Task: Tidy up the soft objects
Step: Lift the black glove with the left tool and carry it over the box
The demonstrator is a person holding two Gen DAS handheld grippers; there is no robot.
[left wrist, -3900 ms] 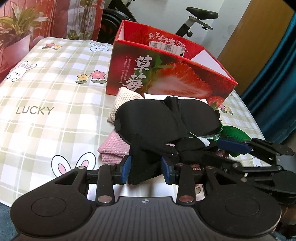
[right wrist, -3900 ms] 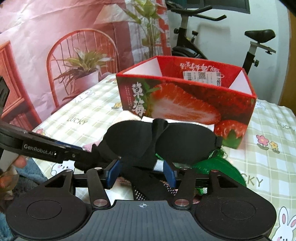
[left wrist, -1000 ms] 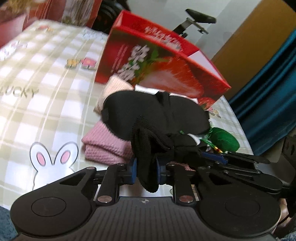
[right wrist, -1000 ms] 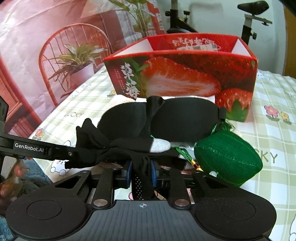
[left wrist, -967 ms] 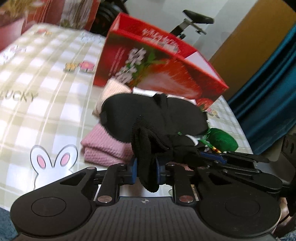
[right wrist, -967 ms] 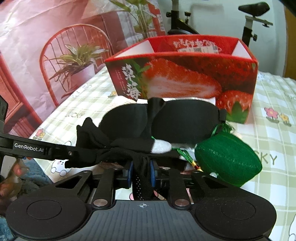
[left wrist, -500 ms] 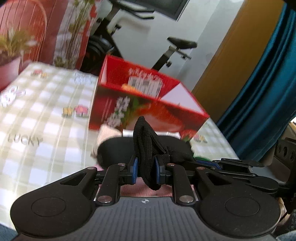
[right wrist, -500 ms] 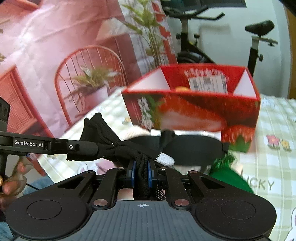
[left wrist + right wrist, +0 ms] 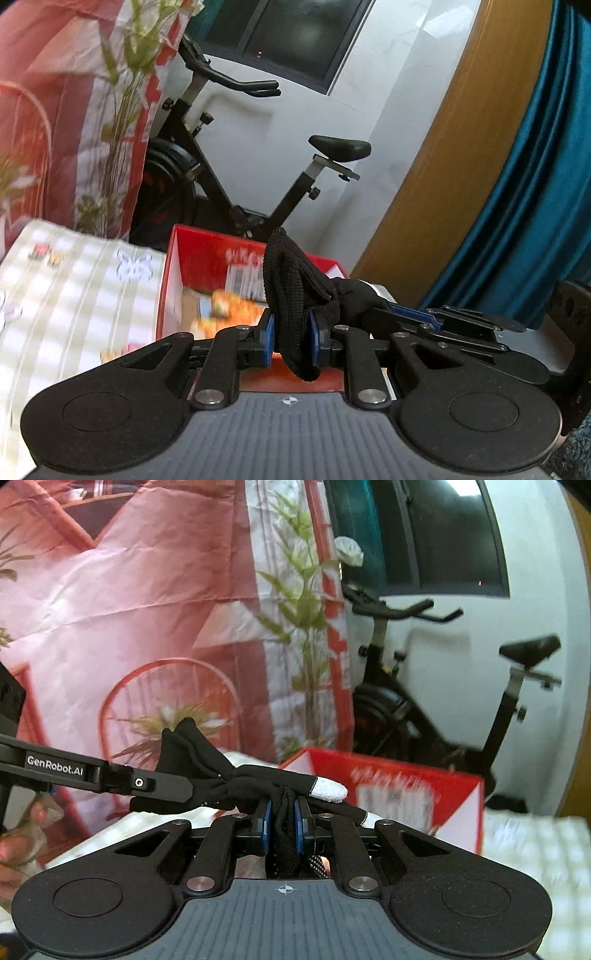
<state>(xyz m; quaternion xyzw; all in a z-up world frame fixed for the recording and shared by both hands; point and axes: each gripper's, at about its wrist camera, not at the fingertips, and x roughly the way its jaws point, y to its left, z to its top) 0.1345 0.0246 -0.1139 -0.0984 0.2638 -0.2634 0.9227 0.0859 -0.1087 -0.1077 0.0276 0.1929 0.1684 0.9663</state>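
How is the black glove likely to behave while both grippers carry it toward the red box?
Probably floppy: the black glove sags between the left gripper and right gripper. Likely light, as its knit bunches thinly. It may snag on the red box rim.

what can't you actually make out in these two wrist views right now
- Contents of the red box: left wrist view, orange items inside smeared by motion blur; the black glove covers part.
- Box label: right wrist view, print on the red box blurred unreadable.
- Table pile: hidden in both views below the tool bodies.
- Glove's lower end: right wrist view, the black glove drops behind the right tool.
- Tablecloth pattern: blurred.
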